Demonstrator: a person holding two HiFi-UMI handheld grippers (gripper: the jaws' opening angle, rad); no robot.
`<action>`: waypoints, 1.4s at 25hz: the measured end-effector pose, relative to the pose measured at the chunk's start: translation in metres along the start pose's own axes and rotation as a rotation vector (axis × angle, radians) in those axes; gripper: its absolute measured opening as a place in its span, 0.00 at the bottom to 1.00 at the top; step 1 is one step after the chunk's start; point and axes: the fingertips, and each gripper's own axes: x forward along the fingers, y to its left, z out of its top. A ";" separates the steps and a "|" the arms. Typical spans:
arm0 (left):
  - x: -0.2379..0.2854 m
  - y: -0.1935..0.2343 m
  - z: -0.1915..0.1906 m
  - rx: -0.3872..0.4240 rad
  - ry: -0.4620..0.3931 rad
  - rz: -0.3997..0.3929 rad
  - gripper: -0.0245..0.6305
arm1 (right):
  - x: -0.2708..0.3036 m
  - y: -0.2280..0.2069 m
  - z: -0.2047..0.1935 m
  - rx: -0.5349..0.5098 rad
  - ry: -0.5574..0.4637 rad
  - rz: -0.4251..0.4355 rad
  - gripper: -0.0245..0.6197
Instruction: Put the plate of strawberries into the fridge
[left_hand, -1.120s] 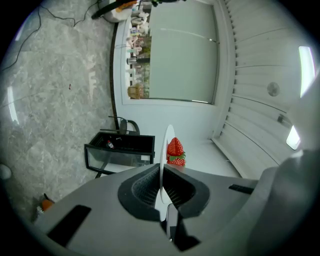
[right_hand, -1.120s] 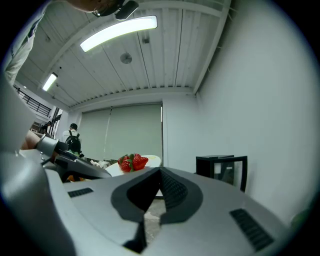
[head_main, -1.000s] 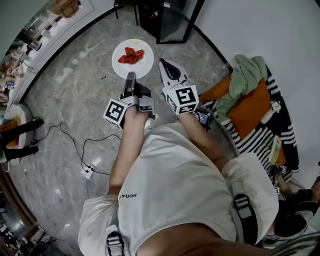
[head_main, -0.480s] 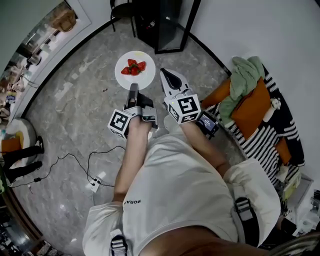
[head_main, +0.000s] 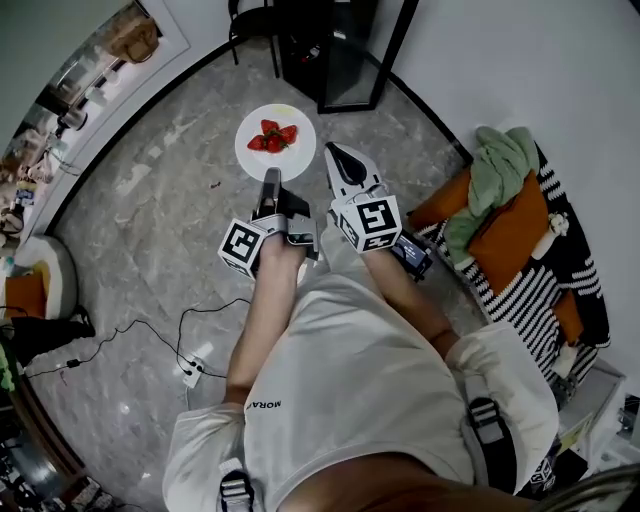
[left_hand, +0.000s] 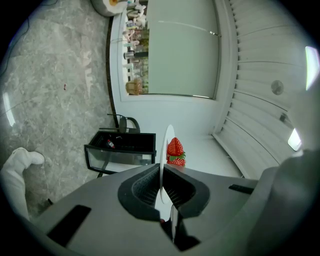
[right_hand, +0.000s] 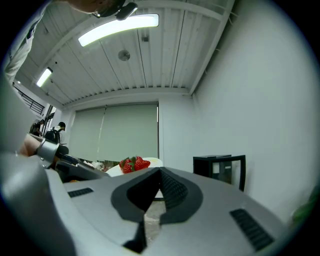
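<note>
A white plate (head_main: 254, 158) carrying a few red strawberries (head_main: 274, 136) hangs above the grey marble floor, and my left gripper (head_main: 270, 180) is shut on its near rim. In the left gripper view the plate (left_hand: 165, 145) shows edge-on between the jaws, with the strawberries (left_hand: 175, 151) beyond. My right gripper (head_main: 336, 154) hovers just right of the plate, shut with nothing in it. The small black fridge (head_main: 340, 40) stands ahead by the wall with its glass door swung open. It also appears as the fridge (left_hand: 122, 147) and, from the right, the fridge (right_hand: 220, 170).
On the right lies a striped seat (head_main: 520, 270) with an orange cushion and a green cloth (head_main: 495, 165). A cable and power strip (head_main: 190, 370) lie on the floor at the left. A dark chair (head_main: 250, 20) stands left of the fridge.
The person has stepped forward, so plate and both grippers are closer to the fridge. The left gripper still holds the plate and the right stays shut.
</note>
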 end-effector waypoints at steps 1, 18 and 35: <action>0.001 0.002 0.001 -0.001 0.001 -0.002 0.05 | 0.001 0.000 -0.002 -0.001 -0.001 0.000 0.06; 0.162 0.018 0.026 -0.007 -0.019 0.036 0.05 | 0.140 -0.095 -0.010 0.019 0.012 0.003 0.06; 0.322 0.024 0.050 -0.015 -0.057 0.071 0.05 | 0.282 -0.190 -0.013 0.016 0.020 0.027 0.06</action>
